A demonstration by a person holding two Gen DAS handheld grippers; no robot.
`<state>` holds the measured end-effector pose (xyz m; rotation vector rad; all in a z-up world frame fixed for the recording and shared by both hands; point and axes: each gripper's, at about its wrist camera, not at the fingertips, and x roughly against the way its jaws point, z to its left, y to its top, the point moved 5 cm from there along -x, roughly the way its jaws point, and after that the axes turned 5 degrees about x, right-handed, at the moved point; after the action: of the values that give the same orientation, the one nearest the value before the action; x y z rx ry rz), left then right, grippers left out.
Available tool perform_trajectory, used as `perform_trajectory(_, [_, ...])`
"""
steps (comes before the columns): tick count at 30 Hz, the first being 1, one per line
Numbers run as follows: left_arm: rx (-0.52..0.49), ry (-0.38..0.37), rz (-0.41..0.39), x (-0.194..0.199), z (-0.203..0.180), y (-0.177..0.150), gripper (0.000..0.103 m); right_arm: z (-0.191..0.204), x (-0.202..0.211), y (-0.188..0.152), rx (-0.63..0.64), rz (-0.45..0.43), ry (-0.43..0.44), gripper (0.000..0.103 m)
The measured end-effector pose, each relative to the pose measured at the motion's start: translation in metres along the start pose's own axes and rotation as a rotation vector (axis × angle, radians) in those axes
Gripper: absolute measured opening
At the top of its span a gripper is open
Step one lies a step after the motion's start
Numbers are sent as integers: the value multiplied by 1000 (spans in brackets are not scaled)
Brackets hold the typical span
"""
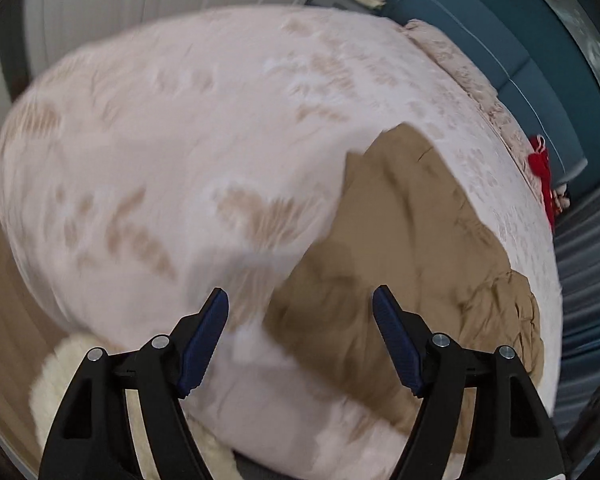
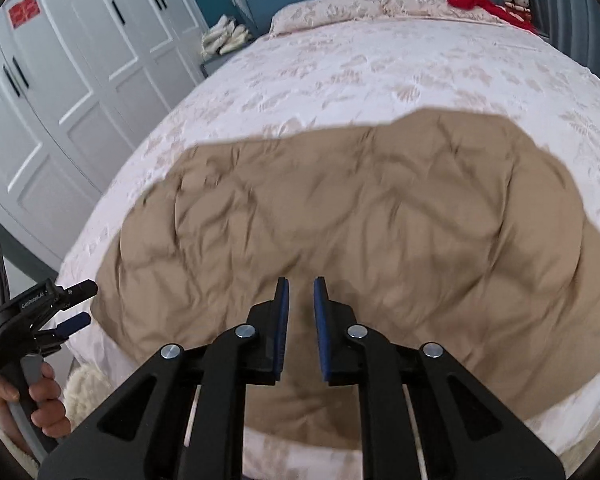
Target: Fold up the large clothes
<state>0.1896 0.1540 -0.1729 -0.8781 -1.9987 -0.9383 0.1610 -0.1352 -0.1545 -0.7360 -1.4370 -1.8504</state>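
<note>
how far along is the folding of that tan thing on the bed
Done: the tan quilted garment lies spread over the pale floral bedspread, though wrinkled; no finished fold is evident. In hand: nothing. The left gripper is wide open, the right gripper narrowly parted above the near edge. Left: gripping it and every fold.

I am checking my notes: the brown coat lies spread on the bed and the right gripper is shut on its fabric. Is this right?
Not quite. The brown coat does lie spread on the bed, but the right gripper holds nothing: the right wrist view shows its fingers slightly apart, empty.
</note>
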Motion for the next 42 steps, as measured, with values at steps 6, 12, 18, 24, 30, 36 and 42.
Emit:
perform_trajectory(6, [16,-52,65,-30,-9,-15,81,8,-22,-20,9,55,-8,13])
perform_trajectory(12, [2,-20,36,-43,-17,-17,97,3,-39,-30,21,76,-15,12])
perform_trajectory(18, [26,-56,34,-47,-29,-19,93,2,-49,-35,53,73,-17,11])
perform_trajectory(24, [-47,-153,17,-11,-61,-15,21,1,-49,-34,45,74,-12,11])
perform_trajectory(30, [-186,-292,-40,65,-104,-20,10,12,-41,-31,-18,119,41,12])
perform_trajectory(36, [-416,-261,-109,100,-159,-58,10,49,-55,-40,-44,159,132,12])
perform_trajectory(42, [-527,-226,-164,104,-186,-78,9,36,-44,-32,-105,213,241,14])
